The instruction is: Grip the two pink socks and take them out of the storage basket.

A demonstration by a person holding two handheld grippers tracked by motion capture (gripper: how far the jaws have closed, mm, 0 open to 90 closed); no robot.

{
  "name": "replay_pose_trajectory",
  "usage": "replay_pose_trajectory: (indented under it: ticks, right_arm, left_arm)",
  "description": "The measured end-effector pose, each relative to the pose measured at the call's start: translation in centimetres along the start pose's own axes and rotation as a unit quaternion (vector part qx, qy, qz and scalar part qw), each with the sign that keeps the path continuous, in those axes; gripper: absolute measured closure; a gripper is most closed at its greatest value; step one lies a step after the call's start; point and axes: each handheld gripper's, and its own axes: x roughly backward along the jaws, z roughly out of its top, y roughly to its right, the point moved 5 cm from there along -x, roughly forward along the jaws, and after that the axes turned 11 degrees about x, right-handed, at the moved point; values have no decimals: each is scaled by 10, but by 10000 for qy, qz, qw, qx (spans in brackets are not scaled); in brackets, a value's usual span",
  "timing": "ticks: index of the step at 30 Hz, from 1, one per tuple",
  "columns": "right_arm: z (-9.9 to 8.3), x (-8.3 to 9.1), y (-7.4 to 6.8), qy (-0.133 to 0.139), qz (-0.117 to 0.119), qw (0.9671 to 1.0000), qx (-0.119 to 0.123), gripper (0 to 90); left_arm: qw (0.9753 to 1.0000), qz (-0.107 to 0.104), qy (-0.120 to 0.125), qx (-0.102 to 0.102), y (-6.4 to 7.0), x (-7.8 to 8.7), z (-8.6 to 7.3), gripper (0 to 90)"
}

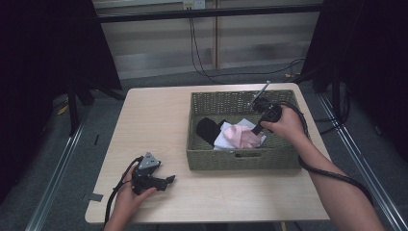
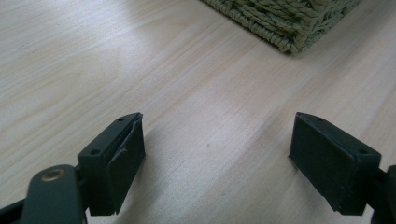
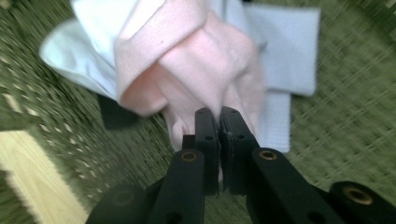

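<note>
A green woven basket [image 1: 240, 161] stands on the right half of the wooden table [image 1: 154, 120]. Inside lie a pink cloth [image 1: 240, 136], a white cloth [image 1: 223, 142] under it and a black cloth [image 1: 208, 130]. My right gripper [image 1: 255, 131] reaches down into the basket. In the right gripper view its jaws [image 3: 219, 114] are pressed together on a bunched fold of the pink cloth [image 3: 187, 60], with the white cloth [image 3: 289, 56] behind. My left gripper [image 1: 169, 179] rests low over the table's front left. Its jaws [image 2: 217, 154] stand wide apart over bare wood.
A corner of the basket [image 2: 280, 18] lies ahead of the left gripper. The basket's woven floor [image 3: 345, 130] surrounds the cloths. A cable runs from the right gripper along the person's forearm. Dark curtains and stands flank the table.
</note>
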Motion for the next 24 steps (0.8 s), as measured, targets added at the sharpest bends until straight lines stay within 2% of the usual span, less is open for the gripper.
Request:
replay_pose_trajectory:
  ticks: [2, 3, 6, 7, 11, 16, 22, 24]
  right_arm:
    - [-3, 0, 4, 34, -36, 10000, -73, 862]
    - [-6, 8, 9, 109, -88, 9997, -189, 862]
    - [-9, 18, 16, 169, -209, 9994, -209, 863]
    - [-12, 29, 19, 203, -283, 9991, -251, 863]
    - [-18, 44, 24, 192, -447, 9984, -283, 863]
    - [-19, 56, 24, 221, -475, 9981, -334, 862]
    - [-16, 66, 23, 282, -476, 9981, -283, 862]
    - [-14, 70, 19, 297, -422, 9985, -179, 862]
  left_arm:
    - [10000, -4, 2, -5, 0, 0, 0, 176]
    - [10000, -1, 1, -2, 0, 0, 0, 176]
    - [10000, -1, 0, -1, 0, 0, 0, 176]
    - [10000, 0, 1, -2, 0, 0, 0, 176]
    - [10000, 0, 1, 0, 0, 0, 0, 176]
    - [10000, 0, 2, 1, 0, 0, 0, 176]
    - [10000, -3, 26, 21, 0, 0, 0, 176]
    - [10000, -5, 29, 20, 0, 0, 0, 176]
